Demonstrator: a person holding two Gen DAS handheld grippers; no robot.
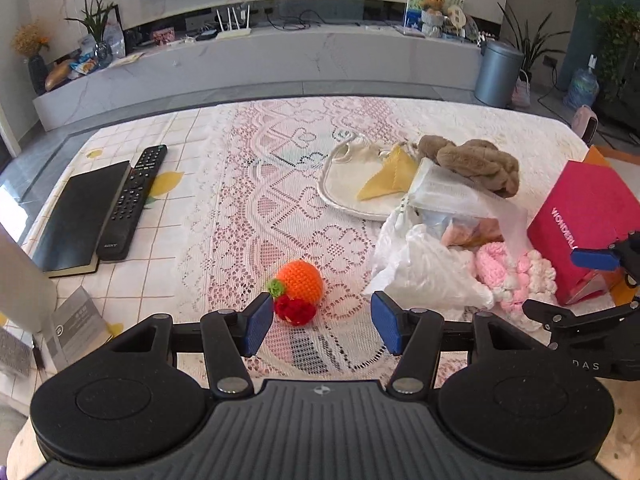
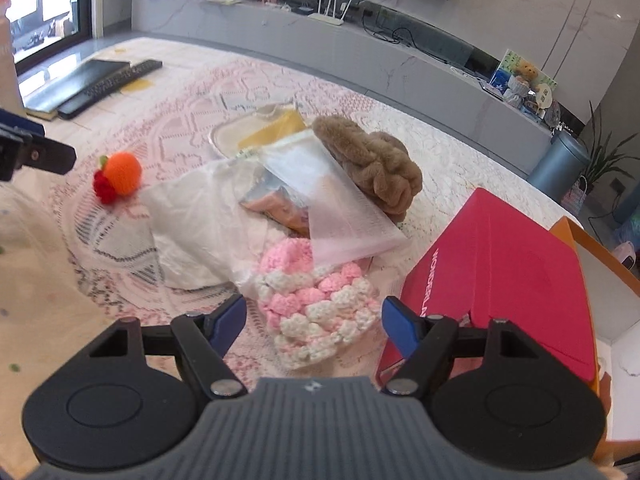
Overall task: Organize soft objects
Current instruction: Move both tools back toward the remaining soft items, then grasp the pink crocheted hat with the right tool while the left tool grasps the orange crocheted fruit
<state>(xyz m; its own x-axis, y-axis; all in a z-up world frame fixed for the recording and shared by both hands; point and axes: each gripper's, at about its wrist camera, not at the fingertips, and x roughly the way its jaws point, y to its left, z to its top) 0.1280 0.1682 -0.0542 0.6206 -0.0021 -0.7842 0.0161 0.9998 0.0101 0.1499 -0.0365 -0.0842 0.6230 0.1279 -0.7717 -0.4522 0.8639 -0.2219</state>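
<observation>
right wrist view is motion-blurred, so textures and small print are soft. red box (image 2: 508, 276) lettering is cut off in both views, and the box runs behind the right gripper (image 2: 314, 320). a clear plastic bag (image 2: 340, 208) holds something pinkish-orange i can't make out; a white plastic bag (image 2: 192, 224) lies crumpled beside it, contents hidden.

left wrist view alone shows the cream drawstring pouch (image 1: 352, 184) clearly, with a yellow cloth (image 1: 390, 178) lying on it. black notebook (image 1: 80, 216) and remote (image 1: 134, 200) are sharp there, smeared in the other.

left gripper (image 1: 322, 322): jaws wide apart, nothing held, crocheted orange (image 1: 300, 280) on the lace cloth (image 1: 248, 208) just past its left finger. right gripper: jaws wide, empty, pink-and-white knitted piece (image 2: 316, 300) lying between and just beyond the tips, no contact visible. brown plush (image 2: 376, 168) sits behind the bags.
</observation>
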